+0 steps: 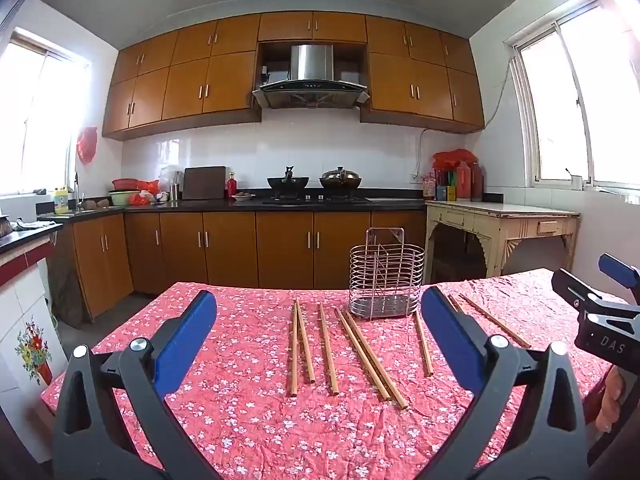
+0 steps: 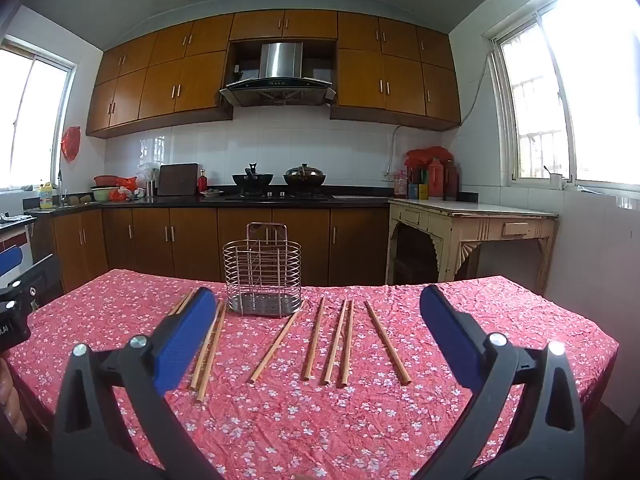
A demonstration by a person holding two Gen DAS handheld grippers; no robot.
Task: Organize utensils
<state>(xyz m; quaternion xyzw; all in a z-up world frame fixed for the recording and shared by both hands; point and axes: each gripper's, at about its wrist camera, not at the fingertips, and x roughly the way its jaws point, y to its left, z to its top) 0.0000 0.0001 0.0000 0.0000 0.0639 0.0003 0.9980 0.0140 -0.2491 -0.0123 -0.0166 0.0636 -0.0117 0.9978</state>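
Each tool has black plastic arms, silver round screws and blue fingers (image 1: 188, 332); white lettering marks one housing.

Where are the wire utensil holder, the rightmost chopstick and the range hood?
wire utensil holder (image 2: 262, 270): right wrist view, front wire wall.
rightmost chopstick (image 2: 387, 342): right wrist view, middle of its shaft.
range hood (image 1: 311, 67): left wrist view, steel chimney.
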